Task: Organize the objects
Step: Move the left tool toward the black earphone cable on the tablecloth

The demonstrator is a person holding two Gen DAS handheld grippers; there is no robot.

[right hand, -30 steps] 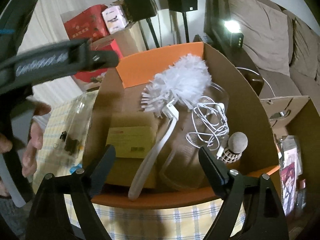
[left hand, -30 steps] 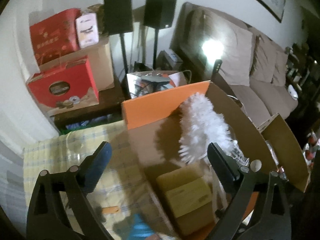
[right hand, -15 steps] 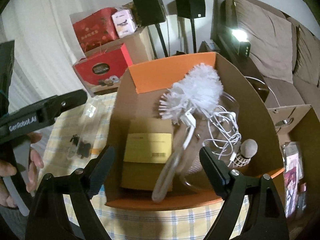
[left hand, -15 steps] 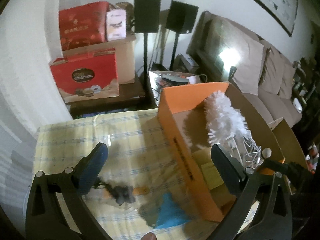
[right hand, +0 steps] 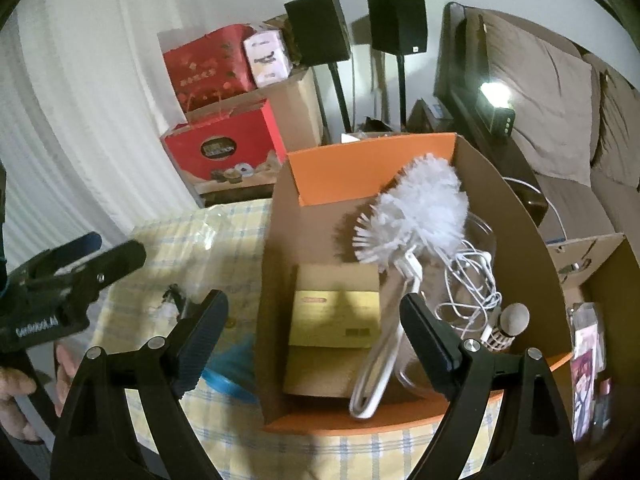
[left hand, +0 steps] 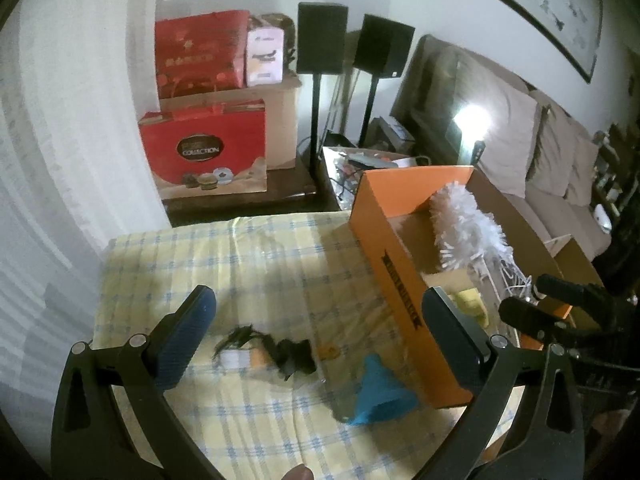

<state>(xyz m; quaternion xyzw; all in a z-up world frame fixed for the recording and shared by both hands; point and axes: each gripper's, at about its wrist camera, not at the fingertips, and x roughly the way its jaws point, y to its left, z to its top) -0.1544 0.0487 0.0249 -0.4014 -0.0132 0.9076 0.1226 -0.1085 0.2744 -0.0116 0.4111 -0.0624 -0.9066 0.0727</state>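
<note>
Left claw (left hand: 318, 322) shifted off orange box (left hand: 404, 292); blurred black item (left hand: 294, 354) beneath.

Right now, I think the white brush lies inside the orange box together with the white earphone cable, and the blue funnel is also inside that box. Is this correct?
Not entirely. The white brush and the white earphone cable are inside the orange box, but the blue funnel is not. The left wrist view shows it lying on the checked tablecloth, just outside the box's near wall.
</note>
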